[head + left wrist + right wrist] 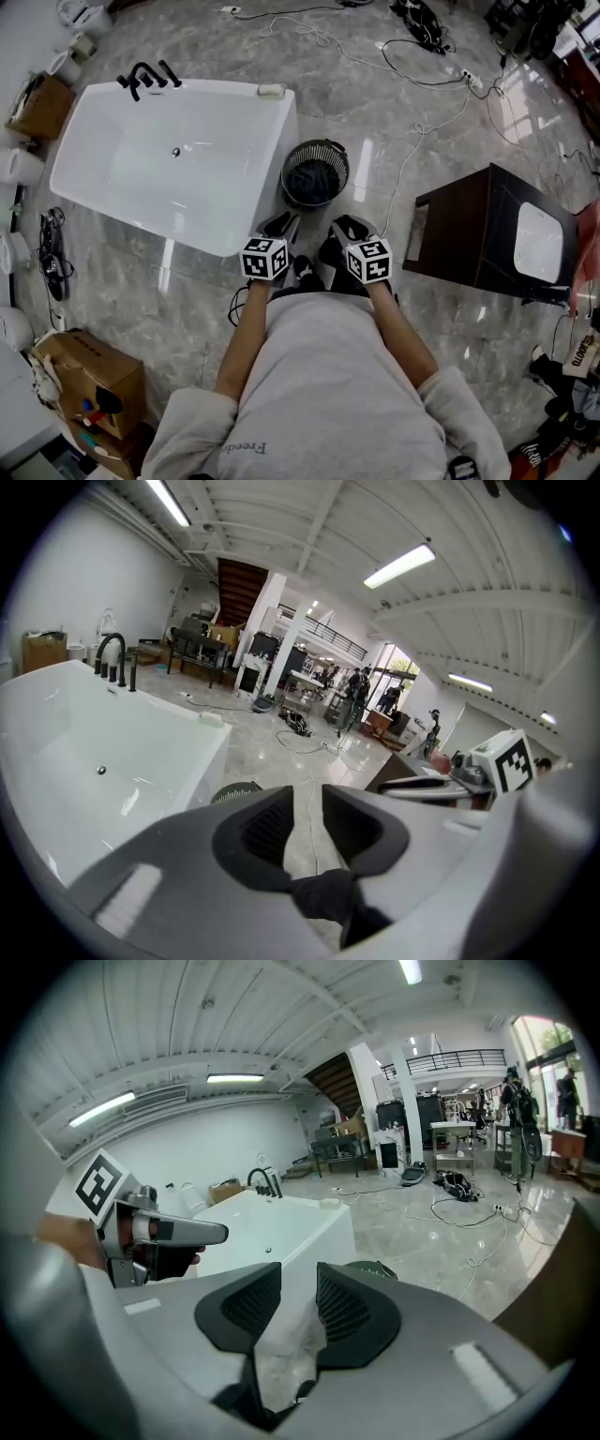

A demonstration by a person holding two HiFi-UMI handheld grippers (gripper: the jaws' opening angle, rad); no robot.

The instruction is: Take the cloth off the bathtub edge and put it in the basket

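Cloth [312, 181] looks to be bundled dark inside the basket [317, 146], just ahead of both tools. Bathtub [141, 169] stands off to the left tool's left. Left tool [279, 226]: jaws a narrow slit apart, gripping nothing. Right tool [350, 228], close alongside: small gap too, empty.

The light is bright and even throughout. Ceiling tube lamps [401, 564] burn white in both gripper views, and daylight blows out the tall window [553, 1040] at the edge of the right gripper view. The polished floor [361, 159] throws back streaky glare, and the bathtub [202, 150] carries small spots of sheen. Shadows are faint and soft. Both gripper views bend strongly and have black corners. Their nearest foreground is soft, while the head view is sharp.
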